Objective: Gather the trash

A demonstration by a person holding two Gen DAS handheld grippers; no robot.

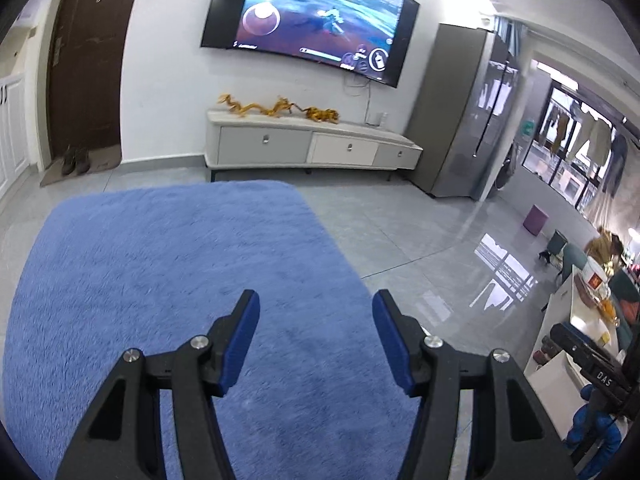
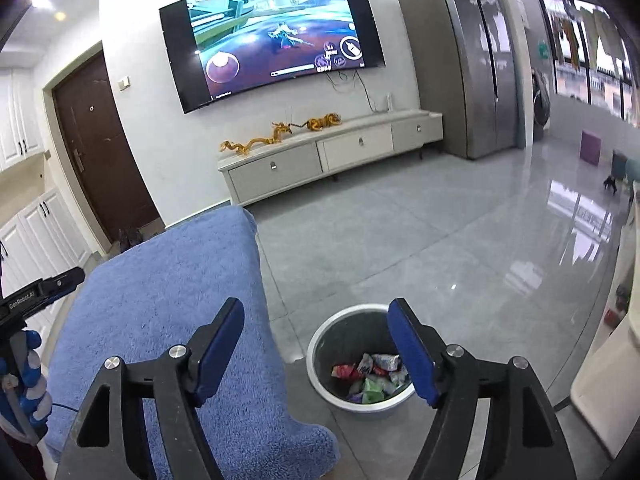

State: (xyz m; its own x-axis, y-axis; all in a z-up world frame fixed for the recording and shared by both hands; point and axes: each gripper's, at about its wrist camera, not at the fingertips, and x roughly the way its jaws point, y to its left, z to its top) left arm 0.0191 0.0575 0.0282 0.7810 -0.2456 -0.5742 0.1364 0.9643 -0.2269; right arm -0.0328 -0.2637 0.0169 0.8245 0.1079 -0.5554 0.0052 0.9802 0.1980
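Observation:
A round grey bin [image 2: 320, 354] with a white rim stands on the floor tiles beside the blue rug-covered surface [image 2: 168, 300]. Several crumpled wrappers [image 2: 370, 376] lie inside it. My right gripper [image 2: 316, 316] is open and empty, held above the edge of the blue surface and the bin. My left gripper [image 1: 316, 308] is open and empty above the blue surface [image 1: 160, 280], whose top shows no trash. The left gripper's body also shows at the left edge of the right wrist view [image 2: 40, 292].
A TV [image 2: 272, 40] hangs on the wall above a low white cabinet [image 2: 332, 152]. A grey fridge [image 2: 476, 60] stands to its right, a brown door [image 2: 100, 148] to its left. A white table [image 1: 576, 332] with clutter is at the right.

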